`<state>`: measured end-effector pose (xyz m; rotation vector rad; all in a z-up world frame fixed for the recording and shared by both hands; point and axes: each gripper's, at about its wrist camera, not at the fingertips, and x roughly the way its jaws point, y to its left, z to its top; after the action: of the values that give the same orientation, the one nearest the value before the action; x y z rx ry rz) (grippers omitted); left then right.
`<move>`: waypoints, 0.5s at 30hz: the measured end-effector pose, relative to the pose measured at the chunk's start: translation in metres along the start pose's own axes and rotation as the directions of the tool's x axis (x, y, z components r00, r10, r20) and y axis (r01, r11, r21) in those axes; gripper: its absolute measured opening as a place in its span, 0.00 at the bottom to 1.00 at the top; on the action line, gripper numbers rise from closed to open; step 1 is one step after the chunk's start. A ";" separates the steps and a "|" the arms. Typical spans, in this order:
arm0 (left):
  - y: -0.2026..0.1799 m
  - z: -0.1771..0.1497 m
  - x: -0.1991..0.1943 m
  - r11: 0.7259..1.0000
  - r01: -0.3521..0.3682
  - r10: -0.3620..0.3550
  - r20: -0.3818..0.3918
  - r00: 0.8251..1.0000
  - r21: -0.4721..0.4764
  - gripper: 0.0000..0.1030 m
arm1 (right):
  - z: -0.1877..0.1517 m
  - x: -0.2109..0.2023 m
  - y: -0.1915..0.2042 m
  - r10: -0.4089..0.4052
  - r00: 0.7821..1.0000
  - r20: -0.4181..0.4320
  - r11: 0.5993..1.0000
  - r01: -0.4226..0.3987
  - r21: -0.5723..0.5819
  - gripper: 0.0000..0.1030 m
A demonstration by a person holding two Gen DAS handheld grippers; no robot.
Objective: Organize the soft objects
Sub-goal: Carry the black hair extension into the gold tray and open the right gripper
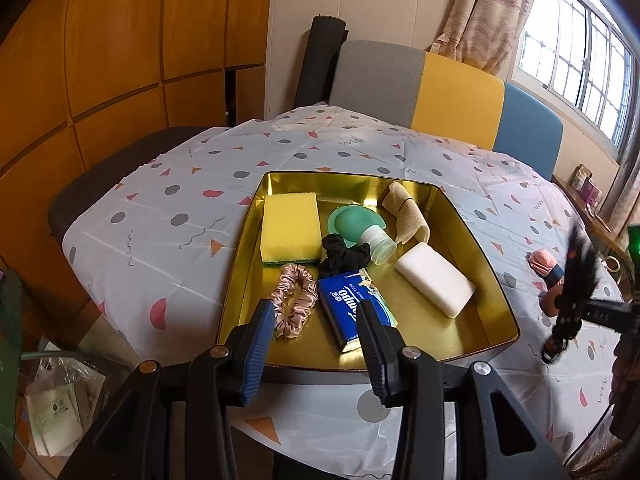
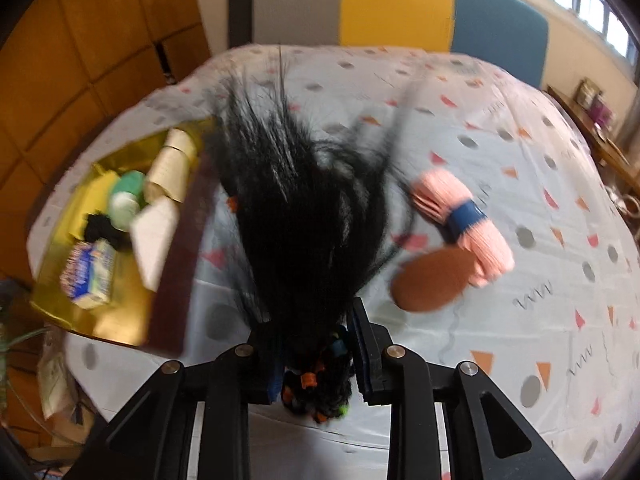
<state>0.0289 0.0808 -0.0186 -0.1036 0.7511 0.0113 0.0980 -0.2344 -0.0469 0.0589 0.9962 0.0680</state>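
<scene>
Left wrist view: left gripper (image 1: 316, 344) over near rim of gold tray (image 1: 494, 280), jaws apart, nothing between pads. Tray on patterned tablecloth (image 1: 168, 248), near edge close to table edge. Inside tray: yellow sponge (image 1: 291, 227) toward far left wall; green cup (image 1: 352, 226) mid-far; tan bandage (image 1: 405, 216) against far right wall; black scrunchie (image 1: 342, 254) centre; pink scrunchie (image 1: 294, 298) and blue tissue pack (image 1: 348, 310) near front; white sponge (image 1: 436, 283) near right wall. Bare tray floor at front right corner. Open cloth left of and beyond tray. Right gripper (image 1: 568, 304) at frame's right edge, beside tray, clamped on black feathers (image 1: 580, 264).

Right wrist view, blurred: right gripper (image 2: 316, 356) clamped on beaded base of feathers (image 2: 304, 208), plume fanned forward, clear of cloth. Tray (image 2: 112, 320) at left, right wall just beside plume. Pink yarn (image 2: 464, 216) and brown pad (image 2: 432, 280) touching, on cloth (image 2: 520, 320) right of plume. Open cloth beyond and to right, up to table edge.
</scene>
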 end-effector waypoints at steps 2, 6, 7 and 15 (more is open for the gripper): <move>0.000 0.000 0.000 1.000 0.000 0.000 -0.003 1.000 -0.001 0.41 | 0.006 -0.006 0.016 0.045 0.999 0.013 0.999 -0.045 -0.018 0.27; 0.001 -0.001 0.001 1.000 -0.004 0.004 -0.004 1.000 0.000 0.41 | 0.014 -0.016 0.052 0.095 0.995 0.043 0.991 -0.090 -0.094 0.26; 0.002 -0.001 0.001 1.000 -0.005 0.005 -0.006 1.000 -0.002 0.41 | 0.016 -0.017 0.063 0.107 0.993 0.043 0.988 -0.102 -0.118 0.26; 0.005 0.000 0.000 1.000 -0.007 0.007 -0.001 1.000 -0.011 0.41 | 0.027 -0.033 0.100 0.167 0.985 0.030 0.963 -0.157 -0.217 0.23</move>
<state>0.0284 0.0854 -0.0187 -0.1115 0.7522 0.0217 0.0998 -0.1385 0.0038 -0.0556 0.9293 0.3222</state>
